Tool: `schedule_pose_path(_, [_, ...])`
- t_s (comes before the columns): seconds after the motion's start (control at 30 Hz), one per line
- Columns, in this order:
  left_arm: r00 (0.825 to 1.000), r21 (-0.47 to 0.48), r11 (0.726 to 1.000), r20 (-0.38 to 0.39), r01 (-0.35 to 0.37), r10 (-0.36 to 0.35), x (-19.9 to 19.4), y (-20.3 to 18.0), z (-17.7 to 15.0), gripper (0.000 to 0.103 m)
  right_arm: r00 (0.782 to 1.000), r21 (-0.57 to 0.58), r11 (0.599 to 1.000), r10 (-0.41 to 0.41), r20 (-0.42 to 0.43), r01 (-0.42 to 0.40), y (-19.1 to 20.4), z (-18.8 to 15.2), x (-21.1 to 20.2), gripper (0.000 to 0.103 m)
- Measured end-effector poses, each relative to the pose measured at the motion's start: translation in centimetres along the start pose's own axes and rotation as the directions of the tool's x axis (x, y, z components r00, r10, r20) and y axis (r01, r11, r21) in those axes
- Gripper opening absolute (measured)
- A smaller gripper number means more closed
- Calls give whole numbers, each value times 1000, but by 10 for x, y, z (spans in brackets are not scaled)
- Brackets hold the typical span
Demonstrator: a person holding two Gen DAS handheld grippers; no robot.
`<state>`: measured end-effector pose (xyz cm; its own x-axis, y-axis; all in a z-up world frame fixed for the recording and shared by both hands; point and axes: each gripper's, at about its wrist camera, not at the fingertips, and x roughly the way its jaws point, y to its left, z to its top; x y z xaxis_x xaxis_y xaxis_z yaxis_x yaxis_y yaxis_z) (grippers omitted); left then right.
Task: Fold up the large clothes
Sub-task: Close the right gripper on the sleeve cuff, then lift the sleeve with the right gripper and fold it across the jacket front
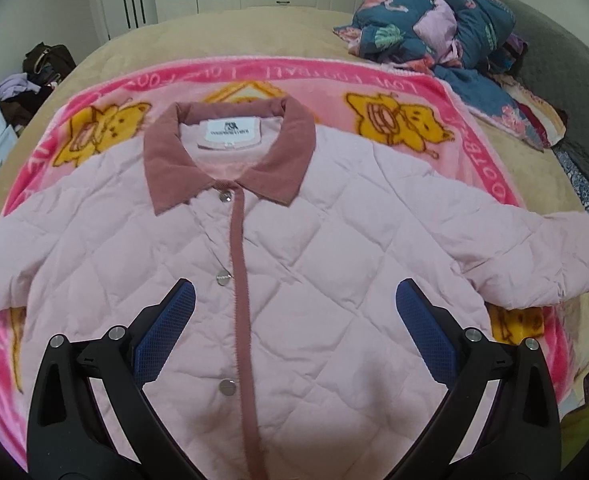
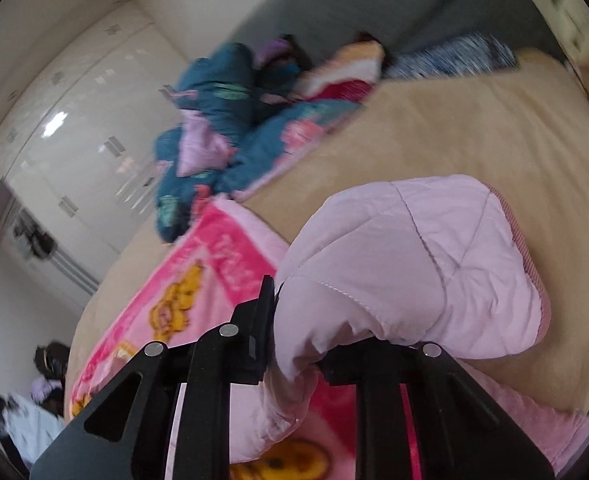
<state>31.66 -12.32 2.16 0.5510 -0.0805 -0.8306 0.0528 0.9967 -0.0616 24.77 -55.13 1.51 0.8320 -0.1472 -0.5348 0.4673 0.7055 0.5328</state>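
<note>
Lying flat and front-up on the pink cartoon blanket point(image 1: 414, 92) was my quilted pink jacket point(image 1: 314, 240), snapped shut, dusty-rose collar point(image 1: 230, 160) toward the bed's far edge. My left tongs point(image 1: 294, 296) hung over its front with the blue pads point(image 1: 166, 332) spread wide, nothing between them. My right tongs point(image 2: 294, 320) were clamped on the jacket's sleeve point(image 2: 414, 264) out by the blanket's right edge, cuff end bunched up off the tan bedspread point(image 2: 474, 128). A crumpled teal floral duvet point(image 1: 446, 20) sat at the far right corner.
</note>
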Motion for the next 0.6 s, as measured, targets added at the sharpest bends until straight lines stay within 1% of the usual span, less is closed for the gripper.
schedule_pose_path(0.1, [1000,-4,1000,5,8,-8,-10,8,4,94,999,-69,997,38,28,-36,26,5,-15,18])
schedule_pose_path(0.2, [999,-6,999,13,35,-35,-19,17,8,94,996,-128,989,79,37,-74,55,8,-26,18])
schedule_pose_path(0.43, [998,-20,999,59,37,-36,-45,39,19,94,989,-239,965,131,69,-111,116,14,-44,17])
schedule_pose_path(0.6, [995,-63,997,92,39,-33,-60,65,25,94,982,-317,937,173,69,-143,160,9,-51,17])
